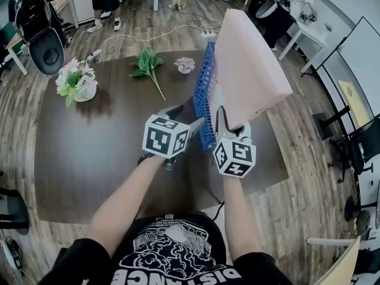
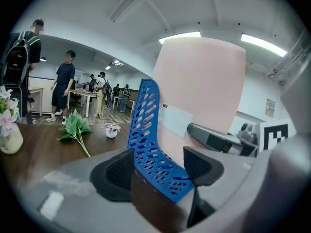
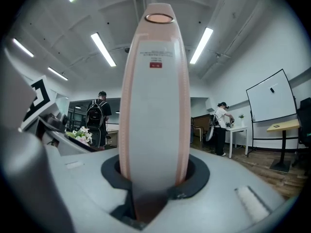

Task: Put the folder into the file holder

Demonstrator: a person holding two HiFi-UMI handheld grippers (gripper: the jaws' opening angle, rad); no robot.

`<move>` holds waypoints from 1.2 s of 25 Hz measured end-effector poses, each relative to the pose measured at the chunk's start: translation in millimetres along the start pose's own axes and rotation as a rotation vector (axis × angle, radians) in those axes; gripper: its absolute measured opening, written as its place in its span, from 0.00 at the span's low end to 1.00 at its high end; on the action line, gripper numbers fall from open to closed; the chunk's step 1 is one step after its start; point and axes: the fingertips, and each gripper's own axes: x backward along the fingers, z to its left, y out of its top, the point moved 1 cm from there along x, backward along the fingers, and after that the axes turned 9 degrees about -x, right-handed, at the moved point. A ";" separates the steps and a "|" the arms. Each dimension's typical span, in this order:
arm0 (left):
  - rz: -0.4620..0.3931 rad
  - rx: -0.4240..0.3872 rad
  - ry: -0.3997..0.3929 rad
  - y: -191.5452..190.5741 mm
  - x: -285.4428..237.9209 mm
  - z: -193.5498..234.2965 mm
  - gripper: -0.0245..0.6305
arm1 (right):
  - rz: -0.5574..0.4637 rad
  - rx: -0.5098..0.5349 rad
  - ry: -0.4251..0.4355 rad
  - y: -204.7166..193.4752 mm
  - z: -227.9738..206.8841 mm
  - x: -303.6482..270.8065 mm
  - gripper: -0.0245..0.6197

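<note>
Between the jaws of my left claw (image 2: 160, 170) sits the near end of the blue file holder (image 2: 146, 130). The jaws stand wide, pads closed on its two sides, pinning it to the dark table (image 1: 89, 159). My right claw (image 3: 155, 177) is narrowed onto the spine of the pink folder (image 3: 155, 96), which rises straight out ahead of it. Off the left claw's right tip, the folder leans close beside the holder's upright wall; whether they touch I cannot tell.

pink folder (image 1: 248, 64), blue perforated file holder (image 1: 205, 85), dark brown table (image 1: 89, 159)
</note>
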 end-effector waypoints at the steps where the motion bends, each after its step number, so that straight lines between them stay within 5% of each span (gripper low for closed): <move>1: 0.001 0.002 0.004 -0.5 0.8 0.8 0.54 | 0.005 0.001 0.000 -2.1 0.0 -0.4 0.25; 30: 0.020 0.019 0.010 -10.4 -1.0 6.8 0.54 | 0.165 0.088 0.018 -25.3 7.7 -17.6 0.35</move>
